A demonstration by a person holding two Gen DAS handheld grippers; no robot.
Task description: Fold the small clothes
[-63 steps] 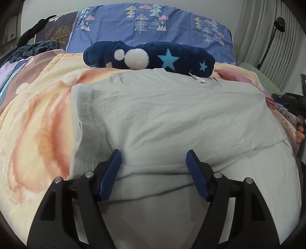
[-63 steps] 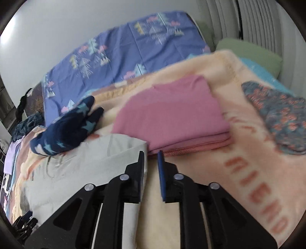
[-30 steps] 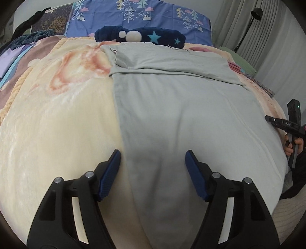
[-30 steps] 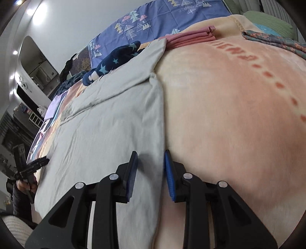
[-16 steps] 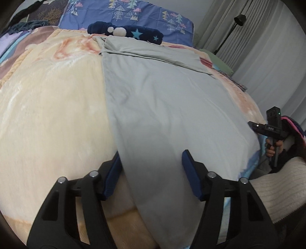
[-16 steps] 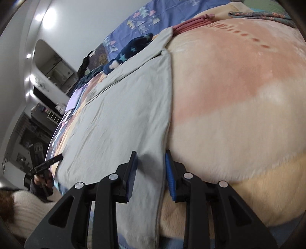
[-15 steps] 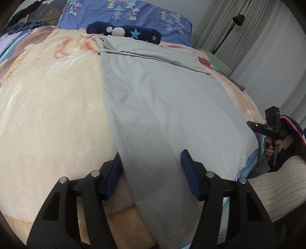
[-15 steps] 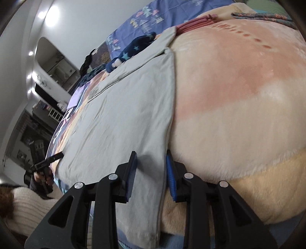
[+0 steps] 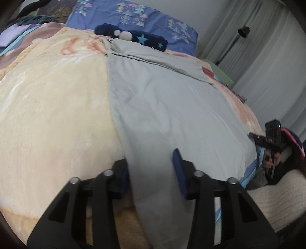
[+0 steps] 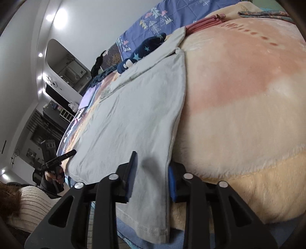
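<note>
A pale grey-green cotton garment (image 9: 172, 107) lies spread flat and lengthwise on a plush peach-and-cream blanket (image 9: 53, 107) covering the bed, its near hem hanging over the bed's front edge. At the far end a band of the same cloth is already turned over on itself, so one fold looks done; the long body is still one flat layer, and the main folds remain. The left tool (image 9: 151, 170) sits at the near left corner with its blue-padded fingers apart, the cloth edge running between them, not yet pinched. The right tool (image 10: 151, 176) straddles the near right corner the same way: its fingers stand apart on either side of the fabric, with no grip closed on it as far as the view shows. Both corners being framed, the step in hand appears to be taking the hem to carry it up toward the far end. Beyond the garment lie a dark navy plush toy with pale blue stars (image 9: 141, 38), a blue pillow printed with triangles (image 9: 137, 19) and a folded pink garment (image 10: 206, 23), seemingly finished. A further patterned cloth (image 10: 265, 13) at the far right may still await folding.
</note>
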